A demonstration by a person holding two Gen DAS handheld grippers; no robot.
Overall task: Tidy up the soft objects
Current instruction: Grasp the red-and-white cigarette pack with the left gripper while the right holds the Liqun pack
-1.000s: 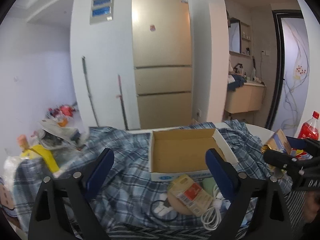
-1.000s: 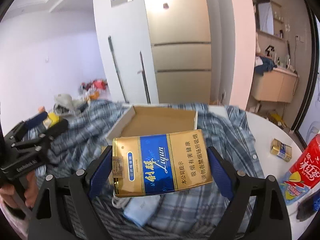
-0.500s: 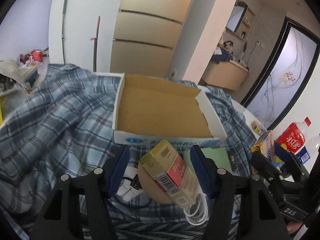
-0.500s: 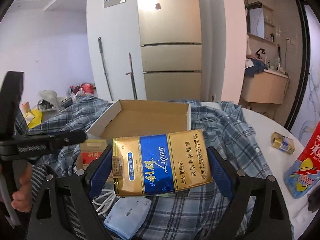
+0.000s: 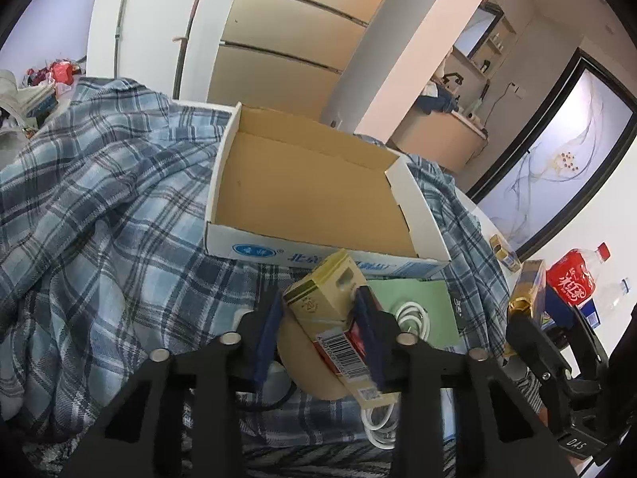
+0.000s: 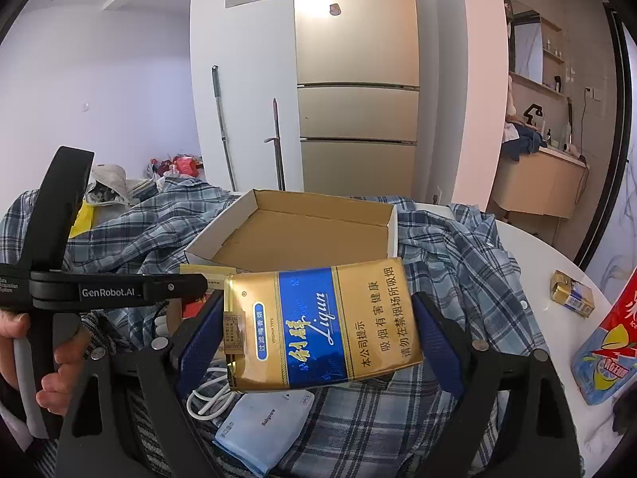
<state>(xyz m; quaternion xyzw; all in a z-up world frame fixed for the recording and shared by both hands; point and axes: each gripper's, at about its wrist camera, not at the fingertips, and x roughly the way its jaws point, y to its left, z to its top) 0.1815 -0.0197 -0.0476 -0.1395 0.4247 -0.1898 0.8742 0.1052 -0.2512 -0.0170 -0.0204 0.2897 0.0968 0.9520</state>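
Note:
My left gripper [image 5: 320,310] is shut on a yellow and red cigarette pack [image 5: 332,304] lying just in front of the open cardboard box [image 5: 314,195]. My right gripper [image 6: 318,326] is shut on a gold and blue cigarette pack [image 6: 322,322] and holds it in the air before the same box [image 6: 302,231]. The right gripper with its gold pack also shows at the right of the left wrist view [image 5: 529,290]. The left gripper's body shows at the left of the right wrist view [image 6: 111,288].
A blue plaid shirt [image 5: 99,199] covers the table around the box. A white cable [image 5: 410,316], a green sheet [image 5: 414,298] and a tan disc [image 5: 306,362] lie by the left gripper. A pale blue packet [image 6: 262,426], a small gold pack [image 6: 571,298] and a red bottle [image 5: 573,279] are nearby.
My left gripper came down and forward over the yellow and red pack and closed on it. My right gripper stayed shut on the gold pack, nearly still.

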